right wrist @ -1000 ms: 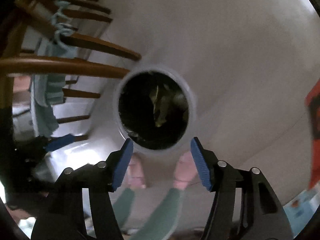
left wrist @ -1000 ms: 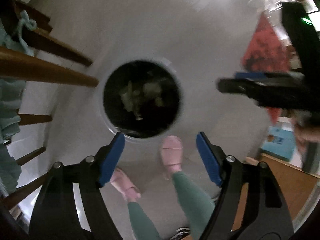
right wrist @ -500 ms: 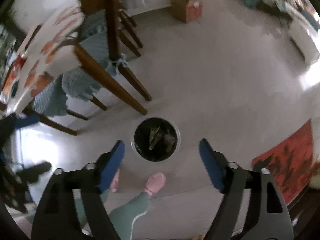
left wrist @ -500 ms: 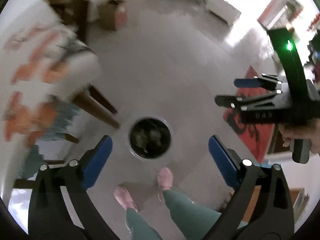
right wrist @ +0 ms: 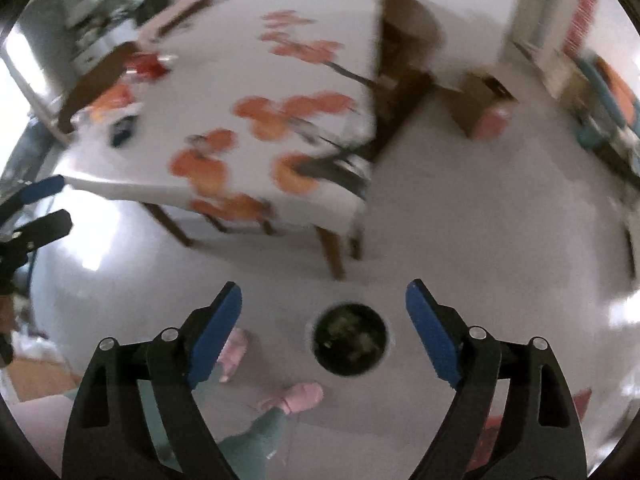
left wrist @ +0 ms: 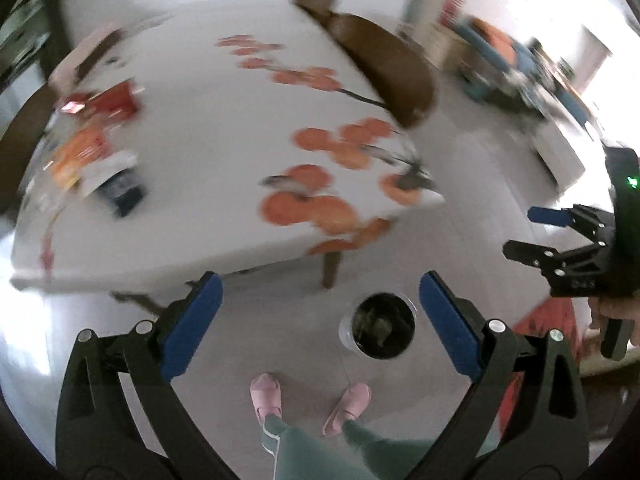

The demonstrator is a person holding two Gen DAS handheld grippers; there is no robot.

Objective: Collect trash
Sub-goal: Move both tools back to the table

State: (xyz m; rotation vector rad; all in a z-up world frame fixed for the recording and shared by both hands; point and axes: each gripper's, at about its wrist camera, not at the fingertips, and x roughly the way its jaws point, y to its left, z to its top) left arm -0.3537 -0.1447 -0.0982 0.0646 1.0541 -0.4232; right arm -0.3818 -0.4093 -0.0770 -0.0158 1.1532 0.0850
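The round bin [left wrist: 378, 326] stands on the pale, smooth floor [right wrist: 480, 220], lined in black with crumpled scraps lying inside, and it sits just off the near corner of the table [left wrist: 224, 148]. That table is covered by a white cloth printed with big orange blossoms on dark stems, and its brown wooden leg [left wrist: 330, 270] comes down close to the bin. At the far end from the bin, a blurred heap of packets [left wrist: 96, 136] lies on the cloth: red, orange, white and one dark blue piece, too smeared to count properly.

The left gripper [left wrist: 318, 316] hangs high above the bin, its two blue-padded fingers [left wrist: 192, 326] spread wide with nothing between them. The right gripper [right wrist: 322, 318] is likewise splayed fully apart and holding nothing, the bin showing straight through the gap. Both are black plastic frames with silver rivets.

Two pink slippers [left wrist: 267, 394] are planted beside the bin, below green trouser legs. A dark wooden chair [left wrist: 380, 72] with a curved back stands at the table's far side from the bin. A cardboard box [right wrist: 478, 104] sits on the floor well beyond it.
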